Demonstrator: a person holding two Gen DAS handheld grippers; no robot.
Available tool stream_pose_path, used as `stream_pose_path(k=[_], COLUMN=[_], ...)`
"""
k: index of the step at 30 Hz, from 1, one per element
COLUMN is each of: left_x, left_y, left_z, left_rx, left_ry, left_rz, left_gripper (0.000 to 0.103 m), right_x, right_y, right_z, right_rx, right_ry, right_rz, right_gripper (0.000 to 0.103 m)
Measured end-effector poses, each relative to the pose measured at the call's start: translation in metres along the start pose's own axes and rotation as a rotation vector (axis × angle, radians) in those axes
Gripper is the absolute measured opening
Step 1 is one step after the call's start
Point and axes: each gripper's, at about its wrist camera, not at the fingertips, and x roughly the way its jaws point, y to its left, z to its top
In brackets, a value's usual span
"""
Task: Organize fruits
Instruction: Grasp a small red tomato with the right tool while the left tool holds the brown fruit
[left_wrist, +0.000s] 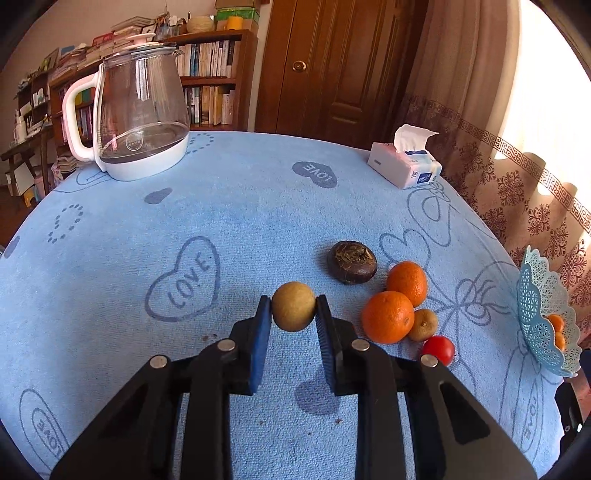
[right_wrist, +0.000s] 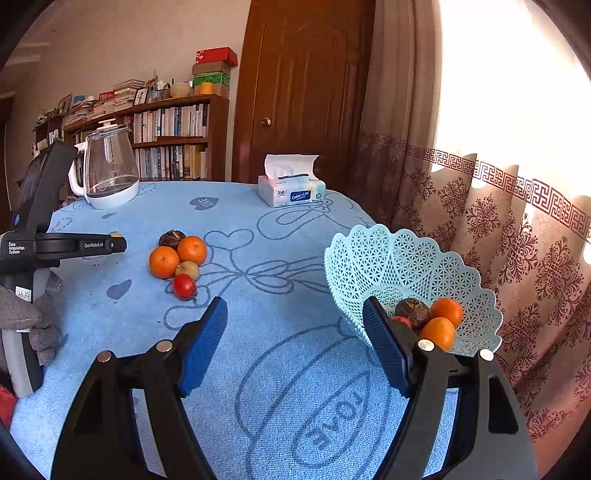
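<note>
Five fruits remain loose on the worktop (left_wrist: 184, 206), and one more is in hand. Working left to right across the left wrist view: a glass kettle (left_wrist: 136, 110) stands at the far left edge, clear of the work. Near the middle, the left gripper (left_wrist: 293, 308) has its jaws clenched on a tan round fruit (left_wrist: 293, 306), pads pressing both sides; it appears lifted just off the blue cloth. To its right lies the remaining cluster: a dark brown fruit (left_wrist: 352, 262), two oranges (left_wrist: 388, 316) touching each other, a small tan fruit (left_wrist: 424, 325) tucked against them, and a red tomato (left_wrist: 438, 349) nearest the camera. A tissue pack (left_wrist: 404, 168) sits at the far right edge, uninvolved.

In the right wrist view, the right gripper (right_wrist: 295, 339) hovers with jaws released and nothing between them, just left of the pale blue basket (right_wrist: 406, 258). The basket stands near the right edge of the worktop and already holds a dark fruit (right_wrist: 413, 312), two oranges (right_wrist: 446, 311) and a red piece partly hidden behind the jaw.

Assessment: roughly half done. Outstanding: carry the held fruit across to the basket, then transfer the five still loose.
</note>
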Motion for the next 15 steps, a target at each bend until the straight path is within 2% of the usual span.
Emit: stream_pose_path(k=[6,12,15], left_x=[-0.004,-0.007,-0.008], left_y=[0.009,0.012,0.012], left_z=[0.001,0.002,0.003], left_rx=[-0.028,-0.047,-0.049], left_ry=[-0.010,-0.016,-0.019], left_rz=[0.001,-0.009,-0.016], left_gripper=[0.025,0.025,0.025], right_x=[0.032,0.070,0.090], right_y=[0.034,0.050,0.054], right_z=[0.013,0.023,0.026], right_rx=[-0.031,0.004,0.028], right_ry=[0.133,0.238,0.288], right_rz=[0.205,0.287,0.305], right_gripper=[0.077,0.075,0.066])
